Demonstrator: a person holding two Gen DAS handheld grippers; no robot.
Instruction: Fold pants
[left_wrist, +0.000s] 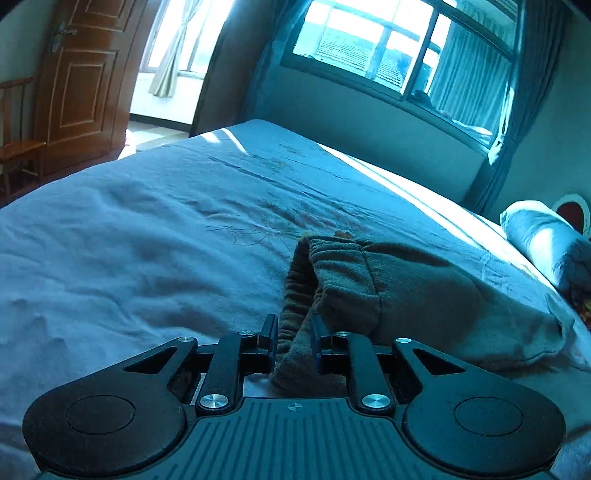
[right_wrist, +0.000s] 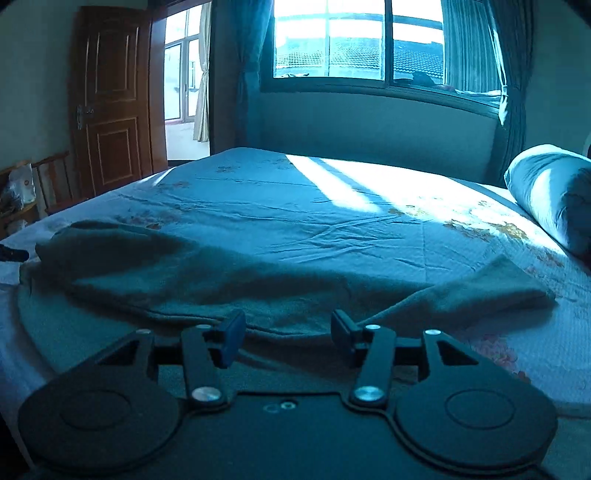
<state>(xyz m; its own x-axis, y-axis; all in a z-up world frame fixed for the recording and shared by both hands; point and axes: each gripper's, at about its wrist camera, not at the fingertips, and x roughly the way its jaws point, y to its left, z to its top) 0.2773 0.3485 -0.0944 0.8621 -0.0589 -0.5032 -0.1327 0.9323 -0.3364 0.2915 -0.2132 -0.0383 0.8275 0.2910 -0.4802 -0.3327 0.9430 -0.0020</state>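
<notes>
Left gripper (left_wrist: 294, 334) pinches the waistband end of the pants (left_wrist: 373, 291), spread on the bed (left_wrist: 147, 229) toward two o'clock, while the right gripper (right_wrist: 288, 332) gapes wide over their near edge.

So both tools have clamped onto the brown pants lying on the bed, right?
Only one has. The left tool is shut on the pants' waistband, as the left wrist view shows. The right tool is open, its fingers apart above the fabric, in the right wrist view.
</notes>
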